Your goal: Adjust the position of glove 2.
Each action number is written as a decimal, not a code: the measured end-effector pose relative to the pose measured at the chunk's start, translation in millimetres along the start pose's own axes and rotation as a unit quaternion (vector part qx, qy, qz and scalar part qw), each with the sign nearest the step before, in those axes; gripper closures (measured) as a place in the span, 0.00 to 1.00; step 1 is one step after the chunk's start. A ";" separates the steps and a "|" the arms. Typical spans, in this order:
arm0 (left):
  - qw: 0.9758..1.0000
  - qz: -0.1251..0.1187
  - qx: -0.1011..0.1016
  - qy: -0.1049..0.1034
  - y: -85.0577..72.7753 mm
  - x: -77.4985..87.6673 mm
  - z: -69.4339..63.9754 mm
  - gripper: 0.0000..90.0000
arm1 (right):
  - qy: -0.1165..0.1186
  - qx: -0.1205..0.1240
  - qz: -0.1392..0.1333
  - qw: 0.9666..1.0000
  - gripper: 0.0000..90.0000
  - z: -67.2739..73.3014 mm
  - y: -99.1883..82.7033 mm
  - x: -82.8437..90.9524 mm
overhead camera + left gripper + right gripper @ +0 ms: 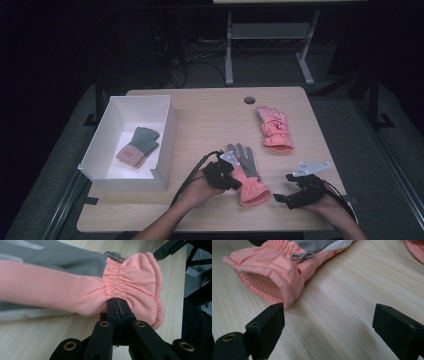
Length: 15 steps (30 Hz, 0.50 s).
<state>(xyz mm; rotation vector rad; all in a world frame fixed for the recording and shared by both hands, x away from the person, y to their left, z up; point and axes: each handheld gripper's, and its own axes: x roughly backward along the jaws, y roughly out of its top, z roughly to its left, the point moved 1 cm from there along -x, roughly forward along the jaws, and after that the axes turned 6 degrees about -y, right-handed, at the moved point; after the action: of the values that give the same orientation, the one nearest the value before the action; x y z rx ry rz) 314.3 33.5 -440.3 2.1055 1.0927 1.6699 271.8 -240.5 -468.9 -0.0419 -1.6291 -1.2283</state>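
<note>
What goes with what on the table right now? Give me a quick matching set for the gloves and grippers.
Things:
1. grey and pink glove
2. pink glove
3. small glove
4. right gripper

States:
A. inside the white box
B. open, hovering over bare table
C. pinched at the cuff by the shut left gripper
D. lying alone toward the far right of the table

Pairs: 1-C, 2-D, 3-A, 4-B
</note>
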 end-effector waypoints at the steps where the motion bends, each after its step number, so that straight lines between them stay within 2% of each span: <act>1: 1.000 0.000 -0.001 -0.001 2.0 -1.7 -0.4 1.00 | 0.001 0.001 -0.001 1.000 0.11 0.3 -0.1 0.0; 10: 1.000 0.002 -0.017 -0.011 21.2 -21.6 -0.4 1.00 | -0.004 -0.003 0.004 1.000 0.12 1.9 2.3 1.9; 15: 1.000 0.000 -0.026 -0.007 22.7 -21.5 -1.8 1.00 | 0.004 -0.010 0.016 1.000 0.13 0.9 2.5 2.2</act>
<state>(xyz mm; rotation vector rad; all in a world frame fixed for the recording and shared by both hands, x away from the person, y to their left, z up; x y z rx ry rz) 320.3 2.8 -441.9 2.0822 1.0351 1.6617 271.6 -239.8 -465.6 -0.0755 -1.6032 -1.2201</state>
